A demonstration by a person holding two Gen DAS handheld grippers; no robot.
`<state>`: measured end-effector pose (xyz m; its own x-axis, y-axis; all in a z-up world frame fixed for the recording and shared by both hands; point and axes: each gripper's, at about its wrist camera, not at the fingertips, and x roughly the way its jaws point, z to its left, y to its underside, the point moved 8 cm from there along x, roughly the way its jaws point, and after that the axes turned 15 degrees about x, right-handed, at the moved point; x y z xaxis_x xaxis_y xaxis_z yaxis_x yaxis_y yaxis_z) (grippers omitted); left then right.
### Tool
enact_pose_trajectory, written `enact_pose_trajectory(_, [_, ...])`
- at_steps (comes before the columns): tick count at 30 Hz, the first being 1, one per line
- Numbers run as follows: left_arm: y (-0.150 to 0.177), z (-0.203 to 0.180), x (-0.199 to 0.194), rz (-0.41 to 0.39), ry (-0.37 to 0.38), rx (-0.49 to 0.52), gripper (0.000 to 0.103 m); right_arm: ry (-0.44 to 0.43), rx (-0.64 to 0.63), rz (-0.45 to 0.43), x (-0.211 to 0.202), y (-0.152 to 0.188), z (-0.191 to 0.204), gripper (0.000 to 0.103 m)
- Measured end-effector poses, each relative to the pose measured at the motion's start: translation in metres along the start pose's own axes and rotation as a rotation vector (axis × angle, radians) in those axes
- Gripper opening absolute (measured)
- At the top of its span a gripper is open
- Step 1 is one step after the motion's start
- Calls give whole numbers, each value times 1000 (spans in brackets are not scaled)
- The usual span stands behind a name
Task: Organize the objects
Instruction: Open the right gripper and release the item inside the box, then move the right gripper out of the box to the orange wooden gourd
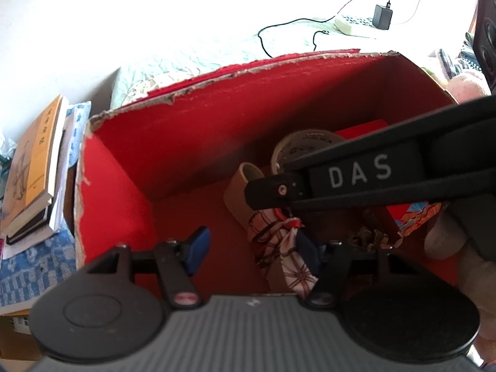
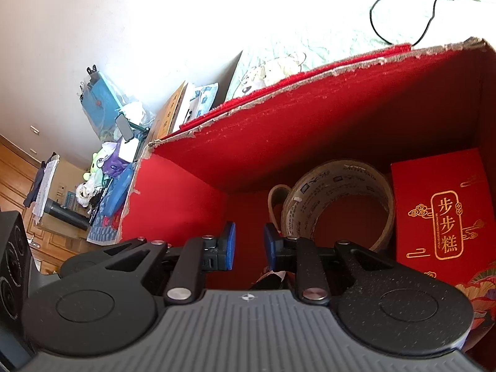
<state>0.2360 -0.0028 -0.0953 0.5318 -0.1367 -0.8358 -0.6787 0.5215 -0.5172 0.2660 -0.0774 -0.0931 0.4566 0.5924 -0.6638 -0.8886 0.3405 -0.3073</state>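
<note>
An open red box (image 1: 186, 142) with torn cardboard edges holds the objects. Inside lie a printed tape roll (image 1: 297, 148), a tan tape roll (image 1: 241, 192), a red packet with gold characters (image 2: 440, 210) and a knotted patterned cloth (image 1: 279, 241). My left gripper (image 1: 252, 251) hangs open over the box floor; the cloth lies against its right blue pad (image 1: 307, 254), while the left pad is clear of it. My right gripper (image 2: 249, 245) reaches in from the right, jaws a narrow gap apart with only red floor between them. In front of it stands the printed tape roll (image 2: 338, 201).
A stack of books (image 1: 34, 167) sits left of the box on a blue patterned cloth (image 1: 31, 266). Behind the box a charger (image 1: 383, 15) and its cable lie on pale bedding. A black speaker (image 2: 12, 263) and cluttered shelves stand at the far left.
</note>
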Motion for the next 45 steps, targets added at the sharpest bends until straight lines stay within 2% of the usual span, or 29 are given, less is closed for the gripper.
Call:
enact_pose_trajectory(16, [-5,5,2,-1,-56,10,72,22,-11,-66,-6,-1,0,23])
enact_pose_trajectory(20, [-6,6,-1,-24,-60,-3,74,35,-25,-117,-11,-1,3,23])
enact_pose_trajectory(23, [-8,3,-4,-46,-89,3,74,41,-48,-194,-21,-1,6,23])
enact_pose_trajectory(27, [-10,3,-32,-125,-137,6,78,28,-52,-273,-43,-1,6,23])
enact_pose_trajectory(31, [-8,1,-62,-197,-134,-15,81,10,-62,-365,-68,5,7,23])
enact_pose_trajectory(37, [3,-13,-109,-276,-139,6,83,-42,-81,-463,-110,21,11,26])
enact_pose_trajectory(42, [19,-31,-135,-308,-121,40,85,-54,-106,-483,-131,40,6,30])
enact_pose_trajectory(45, [33,-41,-141,-306,-63,35,85,-59,-98,-469,-139,52,0,31])
